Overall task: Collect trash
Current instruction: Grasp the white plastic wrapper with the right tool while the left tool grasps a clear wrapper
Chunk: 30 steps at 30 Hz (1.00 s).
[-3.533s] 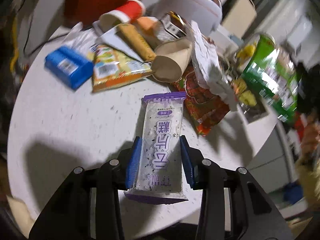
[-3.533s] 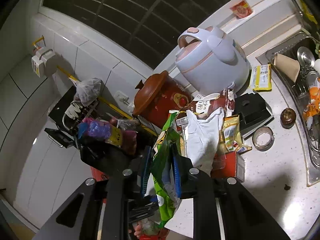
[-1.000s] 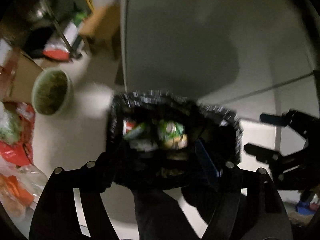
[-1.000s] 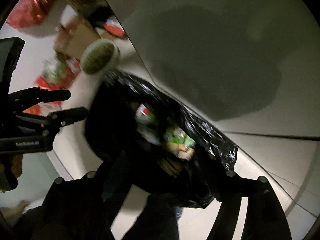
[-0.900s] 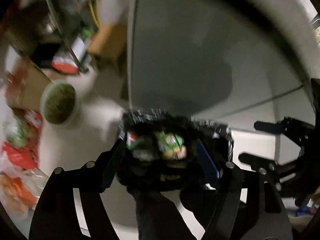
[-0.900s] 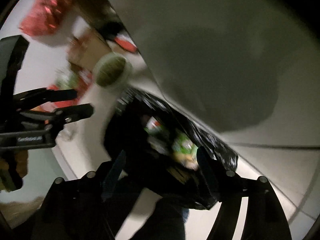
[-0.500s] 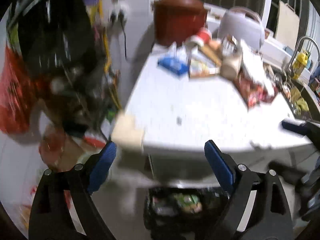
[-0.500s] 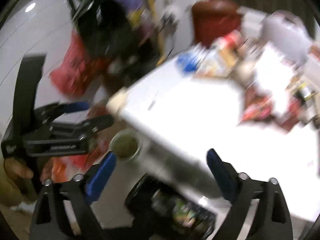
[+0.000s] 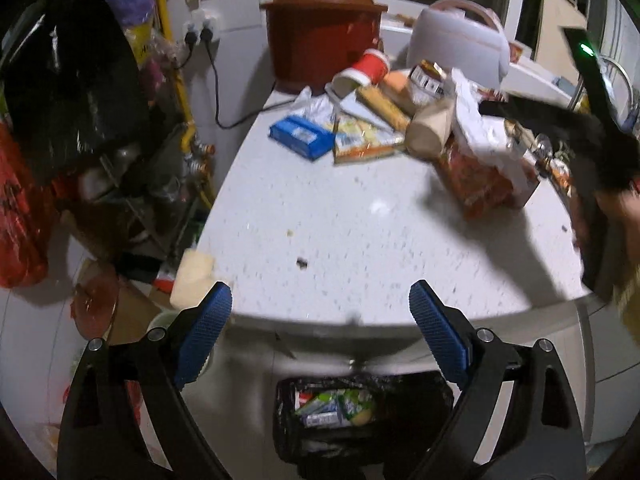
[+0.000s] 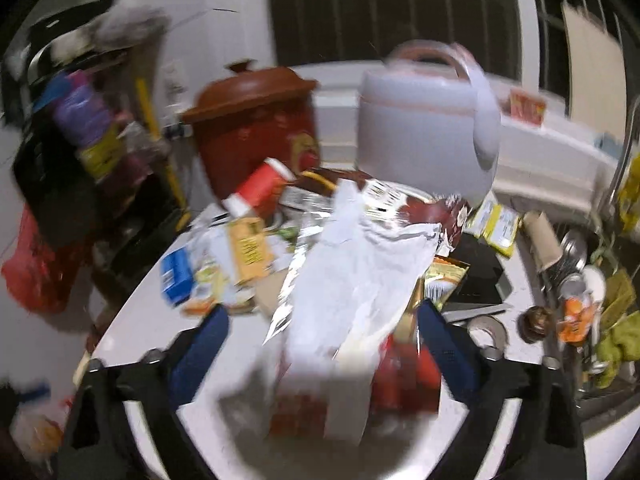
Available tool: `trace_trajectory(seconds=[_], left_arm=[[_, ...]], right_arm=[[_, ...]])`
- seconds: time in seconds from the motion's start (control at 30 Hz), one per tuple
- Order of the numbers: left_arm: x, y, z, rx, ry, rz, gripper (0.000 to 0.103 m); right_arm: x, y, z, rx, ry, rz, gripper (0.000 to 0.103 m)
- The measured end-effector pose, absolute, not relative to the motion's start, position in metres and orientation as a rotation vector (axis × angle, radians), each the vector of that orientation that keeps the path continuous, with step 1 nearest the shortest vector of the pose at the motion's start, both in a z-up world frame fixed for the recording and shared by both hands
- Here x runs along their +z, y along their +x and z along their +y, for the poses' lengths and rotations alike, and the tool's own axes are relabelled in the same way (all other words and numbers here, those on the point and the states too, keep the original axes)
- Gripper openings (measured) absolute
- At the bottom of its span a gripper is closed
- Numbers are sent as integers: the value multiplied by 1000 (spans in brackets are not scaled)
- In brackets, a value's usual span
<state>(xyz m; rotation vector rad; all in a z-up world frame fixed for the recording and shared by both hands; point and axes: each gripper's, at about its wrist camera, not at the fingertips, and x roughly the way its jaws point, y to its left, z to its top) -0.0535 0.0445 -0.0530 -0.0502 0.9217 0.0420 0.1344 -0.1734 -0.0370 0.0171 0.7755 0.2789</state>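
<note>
Both sets of tongs were down over the black-lined trash bin (image 9: 362,412) a second ago; now they are up at the level of the white surface (image 9: 360,232), and neither carries anything. The purple-edged wrapper that the left tongs (image 9: 320,332) held a few seconds back is gone from them, as is the green bag from the right; green and white packets show inside the bin, which stands on the floor just below the surface's near edge. The left tongs stand wide with only bare surface between them.

The right tongs (image 10: 322,340) are blurred with motion and their jaws are closing a little, though wide apart and pressing on nothing. They point at the crumpled white paper (image 10: 360,264) lying over a red snack packet (image 10: 400,364), at the near side of the heap.

So 2 pieces look dealt with and a good deal remains: a blue pack (image 9: 302,136), a yellow snack bag (image 9: 366,140), a red paper cup (image 9: 362,72) on its side, a brown paper cup (image 9: 430,126). The clay pot (image 9: 322,36) and rice cooker (image 9: 458,40) behind are surely not trash. I'd guess the white paper goes next.
</note>
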Motion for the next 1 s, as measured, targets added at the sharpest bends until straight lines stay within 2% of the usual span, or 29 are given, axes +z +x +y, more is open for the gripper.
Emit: trace_trajectory(seconds=[0.1, 0.2, 0.27, 0.3, 0.57, 0.73, 0.93, 0.97, 1.0], left_arm=[[-58, -60, 50, 58, -67, 945, 88], [-61, -63, 56, 68, -93, 956, 88], [-62, -63, 58, 75, -103, 961, 88], [-62, -62, 59, 75, -113, 963, 88], [-52, -23, 44, -71, -184, 933, 88], [-49, 46, 8, -303, -345, 922, 88], [-64, 116, -33, -399, -439, 939, 88], [-68, 122, -35, -399, -459, 944, 87], [-72, 127, -36, -403, -481, 950, 69]], right_arm=[[-56, 167, -176, 260, 37, 864, 62], [-69, 176, -169, 241, -31, 902, 54], [-70, 177, -166, 242, -79, 893, 25], [-69, 178, -168, 264, -60, 900, 1], [-9, 142, -202, 366, 99, 794, 1], [30, 101, -241, 362, 153, 723, 1], [41, 68, -270, 334, 170, 703, 2], [40, 65, -272, 325, 165, 703, 2], [38, 61, -276, 315, 164, 707, 2]])
